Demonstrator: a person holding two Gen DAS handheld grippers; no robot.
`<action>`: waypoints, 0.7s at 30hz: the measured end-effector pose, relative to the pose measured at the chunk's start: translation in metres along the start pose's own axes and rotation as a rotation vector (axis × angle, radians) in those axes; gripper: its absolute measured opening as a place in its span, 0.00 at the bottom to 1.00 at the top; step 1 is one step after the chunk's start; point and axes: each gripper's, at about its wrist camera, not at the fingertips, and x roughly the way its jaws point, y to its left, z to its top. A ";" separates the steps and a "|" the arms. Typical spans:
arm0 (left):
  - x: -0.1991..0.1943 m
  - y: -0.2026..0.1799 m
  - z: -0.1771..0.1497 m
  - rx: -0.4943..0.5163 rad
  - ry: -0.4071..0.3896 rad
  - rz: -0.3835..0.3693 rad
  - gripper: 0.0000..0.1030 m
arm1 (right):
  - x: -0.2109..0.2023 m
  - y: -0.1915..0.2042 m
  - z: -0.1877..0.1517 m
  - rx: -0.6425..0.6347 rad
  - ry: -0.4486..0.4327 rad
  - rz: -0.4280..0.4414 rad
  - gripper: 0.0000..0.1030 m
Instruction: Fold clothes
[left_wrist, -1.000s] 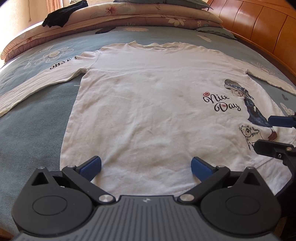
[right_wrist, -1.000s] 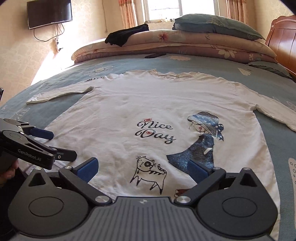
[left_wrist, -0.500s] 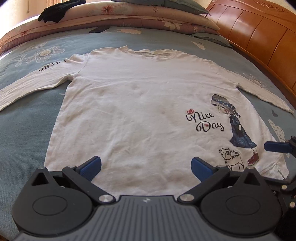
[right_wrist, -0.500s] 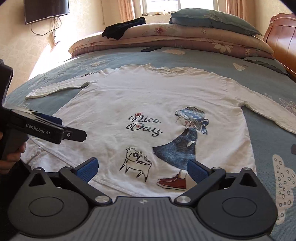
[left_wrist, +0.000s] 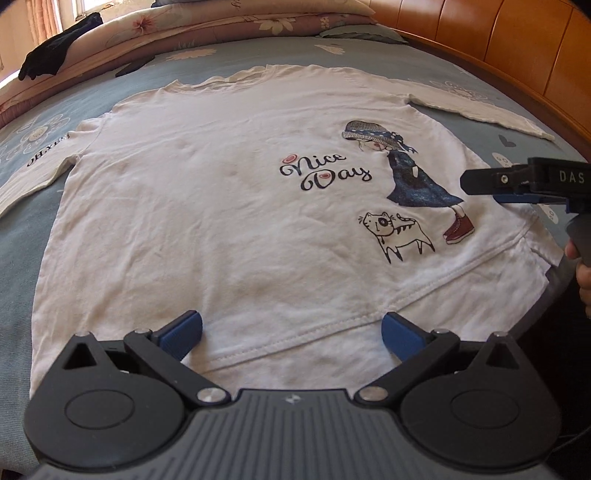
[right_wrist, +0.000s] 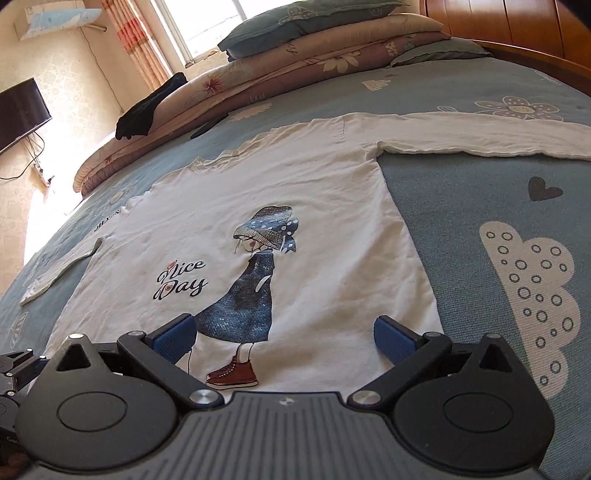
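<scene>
A white long-sleeved shirt with a "Nice Day" print, a girl and a cat lies flat, front up, on the blue bedspread, both sleeves spread out. My left gripper hovers open over the shirt's bottom hem, nothing between its blue pads. My right gripper is open too, above the hem near the printed red shoes. In the left wrist view the right gripper reaches in from the right edge, over the shirt's lower right corner, with a hand under it.
Folded quilts and pillows are stacked at the bed's far end, with a black garment draped on them. A wooden headboard runs along the right side. A dark flat object lies beyond the collar. A television hangs on the wall.
Both grippers have shifted right along the hem and dropped closer to the shirt; the print now sits nearer the middle of each view. Both stay open.
</scene>
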 end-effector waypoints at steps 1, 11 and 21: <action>-0.002 0.001 -0.001 -0.001 0.003 -0.004 1.00 | 0.000 0.001 0.000 -0.006 0.001 -0.003 1.00; 0.005 0.055 0.015 -0.243 -0.061 0.023 1.00 | 0.001 0.005 -0.003 -0.025 0.002 -0.024 1.00; -0.008 0.052 -0.011 -0.186 -0.070 0.003 1.00 | 0.004 0.017 -0.007 -0.089 0.001 -0.076 1.00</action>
